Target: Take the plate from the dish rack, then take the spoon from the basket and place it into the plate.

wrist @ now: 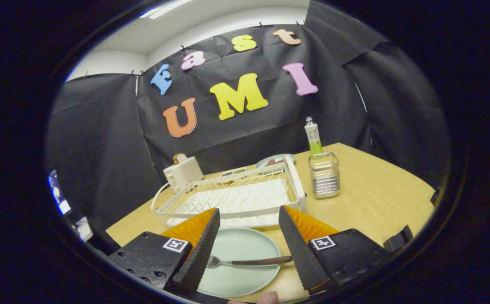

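Spoon [249, 261] on plate [238, 266], tool [248, 221] open (rack [232, 198] beyond)

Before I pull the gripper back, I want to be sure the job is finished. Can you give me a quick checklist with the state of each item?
1. Plate out of the dish rack, lying on the table: ok.
2. Spoon lying in the plate: ok.
3. Gripper fingers open and apart: ok.
4. Fingers free of the spoon; the handle end lies close to one finger: cannot tell.
5. Basket upright beside the rack: ok.
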A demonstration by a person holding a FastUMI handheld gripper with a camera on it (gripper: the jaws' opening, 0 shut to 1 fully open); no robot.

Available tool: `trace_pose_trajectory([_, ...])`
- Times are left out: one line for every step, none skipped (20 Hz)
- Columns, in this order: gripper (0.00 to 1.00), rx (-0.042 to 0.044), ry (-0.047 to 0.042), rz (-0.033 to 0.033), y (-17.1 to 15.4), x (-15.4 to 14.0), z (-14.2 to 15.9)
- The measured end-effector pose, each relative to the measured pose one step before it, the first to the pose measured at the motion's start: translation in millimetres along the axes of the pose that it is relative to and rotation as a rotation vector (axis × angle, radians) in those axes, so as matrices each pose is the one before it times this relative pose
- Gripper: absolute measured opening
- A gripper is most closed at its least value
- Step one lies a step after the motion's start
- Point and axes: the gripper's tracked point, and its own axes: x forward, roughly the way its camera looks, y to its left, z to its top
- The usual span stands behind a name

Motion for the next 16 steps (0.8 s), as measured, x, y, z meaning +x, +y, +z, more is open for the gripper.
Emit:
trace_pose_trajectory([0.92, -0.03222, -0.02534, -0.01308, 1.65, -4.76, 6.54])
trace_pose_trajectory([0.93, -0.02638, -0.02046, -0.01457, 0.55, -5.41, 6.81])
trace_pose_trajectory([0.95, -0.02587, -0.01743, -0.00994, 1.40, -4.84, 4.28])
trace_pose_trajectory([0.95, -0.02353, -0.01700, -0.01277, 0.13, -5.11, 4.89])
trace_pose_trajectory([0.96, -0.02334, -0.01792, -0.01694, -1.85, -4.68, 4.39])
trace_pose_trajectory([0.96, -0.02279, -0.02406, -0.01880, -2.73, -5.08, 6.72])
trace_pose_trajectory([0.99, -0.01596, -0.02698, -0.01336, -1.92, -4.97, 6.34])
trace_pose_trajectory([0.99, -0.00938, -0.02531, -0.00698, -1.66, -6.05, 6.54])
trace_pose_trajectory([0.99, -0.00588, -0.02359, -0.00214, -1.69, -5.56, 5.19])
trace_pose_trajectory([0.99, -0.00838, -0.02252, -0.00322, -2.69, -5.83, 7.27])
trace_pose_trajectory([0.99, -0.00987, -0.02423, -0.00104, -2.70, -6.25, 5.87])
trace_pose_trajectory([0.99, -0.00732, -0.02161, 0.00462, -0.89, -6.21, 6.55])
trace_pose_trajectory([0.99, -0.01036, -0.01530, 0.00754, -0.65, -6.80, 4.07])
trace_pose_trajectory([0.99, -0.00869, -0.00640, 0.00638, -0.61, -6.55, 2.05])
trace_pose_trajectory([0.99, -0.00717, -0.00241, 0.00504, -1.92, -7.26, 0.82])
trace_pose_trajectory([0.99, -0.00455, -0.00836, 0.00793, -0.80, -5.07, 2.42])
